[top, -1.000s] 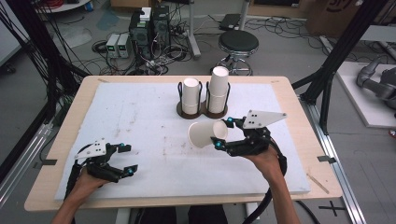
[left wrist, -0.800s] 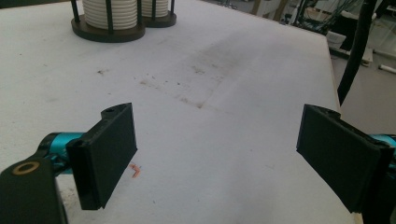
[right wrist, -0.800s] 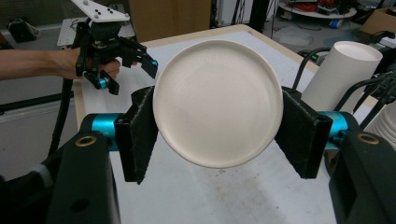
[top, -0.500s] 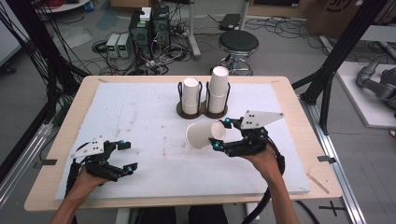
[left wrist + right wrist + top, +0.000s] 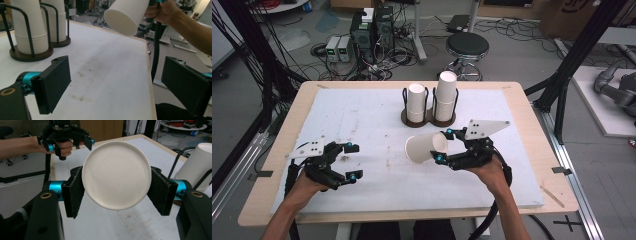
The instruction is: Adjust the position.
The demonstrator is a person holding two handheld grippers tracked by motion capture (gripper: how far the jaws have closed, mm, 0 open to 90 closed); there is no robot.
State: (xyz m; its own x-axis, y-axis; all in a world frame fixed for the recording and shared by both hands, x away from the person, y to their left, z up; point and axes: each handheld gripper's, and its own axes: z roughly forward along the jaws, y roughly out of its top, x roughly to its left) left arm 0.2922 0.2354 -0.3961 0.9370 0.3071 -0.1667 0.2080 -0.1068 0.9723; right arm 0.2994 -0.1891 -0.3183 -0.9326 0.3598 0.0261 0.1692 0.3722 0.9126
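The white mat [image 5: 362, 115] lies bare across its left and near stretches, giving free passage there. At the far middle, two cup stacks [image 5: 416, 102] in a black wire holder [image 5: 428, 119] block the way. A paper cup [image 5: 426, 148], held sideways above the mat, takes up the centre just in front of the holder, with a narrow gap between them.

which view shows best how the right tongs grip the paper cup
The right gripper view: the paper cup faces the camera bottom-on, with both pads pressed to its sides. The high view shows the cup lying sideways in the right tongs, the contact small. The left gripper view shows the cup from afar, its grip cut off.
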